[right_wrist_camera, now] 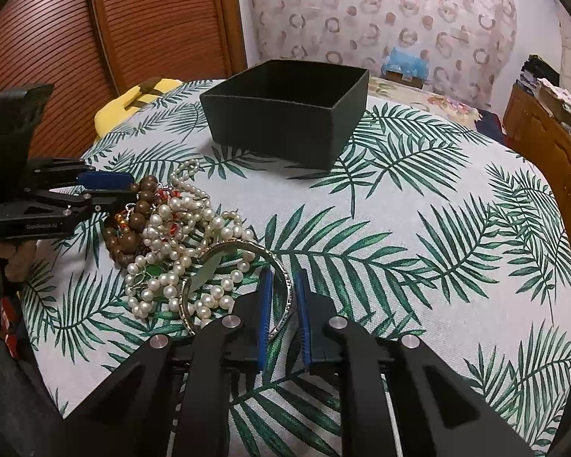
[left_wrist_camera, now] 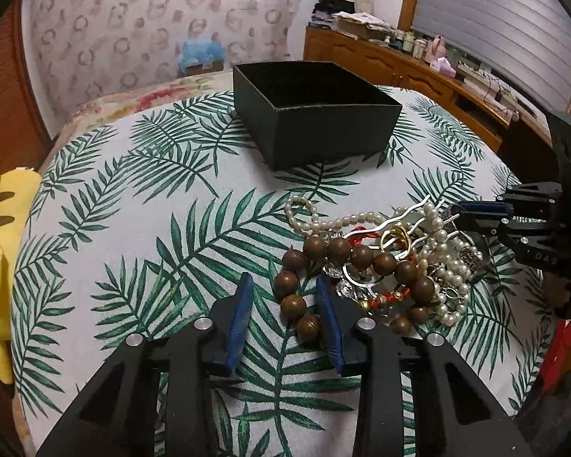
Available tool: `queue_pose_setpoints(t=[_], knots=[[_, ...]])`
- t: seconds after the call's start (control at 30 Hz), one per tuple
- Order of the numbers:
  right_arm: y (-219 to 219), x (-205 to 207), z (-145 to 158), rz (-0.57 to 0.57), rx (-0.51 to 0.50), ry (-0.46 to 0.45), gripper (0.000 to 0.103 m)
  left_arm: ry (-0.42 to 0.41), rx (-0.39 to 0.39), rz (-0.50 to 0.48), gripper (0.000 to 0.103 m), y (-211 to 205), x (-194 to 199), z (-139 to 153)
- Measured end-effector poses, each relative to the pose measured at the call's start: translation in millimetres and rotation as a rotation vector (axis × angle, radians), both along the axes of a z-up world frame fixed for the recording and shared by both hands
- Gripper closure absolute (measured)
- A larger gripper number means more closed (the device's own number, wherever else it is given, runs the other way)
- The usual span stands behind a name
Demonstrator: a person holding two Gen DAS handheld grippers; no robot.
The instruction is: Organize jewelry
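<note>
A heap of jewelry lies on the leaf-print tablecloth: a brown wooden bead bracelet (left_wrist_camera: 325, 251), pearl strands (left_wrist_camera: 447, 266) and a silver hairpin (left_wrist_camera: 415, 224). My left gripper (left_wrist_camera: 285, 289) is open with the near end of the wooden beads between its fingers. In the right wrist view the pearls (right_wrist_camera: 179, 243) and wooden beads (right_wrist_camera: 133, 224) lie left, and a metal bangle (right_wrist_camera: 274, 266) passes between the fingers of my right gripper (right_wrist_camera: 283, 285), which stand close around it with small gaps. An open, empty black box (left_wrist_camera: 316, 114) stands beyond the heap, also in the right wrist view (right_wrist_camera: 285, 114).
A yellow plush toy (left_wrist_camera: 0, 243) sits at the table's left edge. A wooden dresser (left_wrist_camera: 418, 64) with clutter stands to the right. A wooden slatted door (right_wrist_camera: 114, 30) is behind the table on the left.
</note>
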State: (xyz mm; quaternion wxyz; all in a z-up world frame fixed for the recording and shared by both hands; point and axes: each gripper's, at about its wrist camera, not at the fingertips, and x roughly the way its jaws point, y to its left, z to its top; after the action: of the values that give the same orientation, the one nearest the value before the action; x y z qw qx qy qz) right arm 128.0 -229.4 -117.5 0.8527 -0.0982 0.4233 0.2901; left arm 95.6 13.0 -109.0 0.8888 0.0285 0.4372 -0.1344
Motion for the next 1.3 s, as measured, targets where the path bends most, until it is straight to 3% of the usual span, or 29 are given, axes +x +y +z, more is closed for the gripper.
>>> queue_pose_setpoints(t=[0.03, 0.07, 0.2, 0.4, 0.7, 0.9, 1.3], knots=[[0, 1, 0, -0.001, 0.000, 0.001, 0.091, -0.001, 0.000, -0.001, 0.090, 0, 1, -1], [0, 1, -1, 0.001, -0.003, 0.002, 0.096, 0.003, -0.010, -0.007, 0.090, 1, 1, 0], [-2, -2, 1, 0.013, 0.005, -0.004, 0.097, -0.042, -0.016, -0.005, 0.091, 1, -6, 11], [-9, -7, 15, -0.010, 0.022, -0.052, 0.097, -0.174, -0.077, -0.012, 0.091, -3, -27, 56], [-4, -7, 43, -0.013, 0.033, -0.132, 0.097, -0.294, -0.111, -0.029, 0.091, -11, -38, 102], [3, 7, 56, -0.014, 0.030, -0.170, 0.097, -0.337, -0.104, -0.012, 0.091, -7, -31, 118], [24, 80, 80, -0.060, 0.051, -0.223, 0.097, -0.346, -0.097, 0.033, 0.091, 4, 13, 123]])
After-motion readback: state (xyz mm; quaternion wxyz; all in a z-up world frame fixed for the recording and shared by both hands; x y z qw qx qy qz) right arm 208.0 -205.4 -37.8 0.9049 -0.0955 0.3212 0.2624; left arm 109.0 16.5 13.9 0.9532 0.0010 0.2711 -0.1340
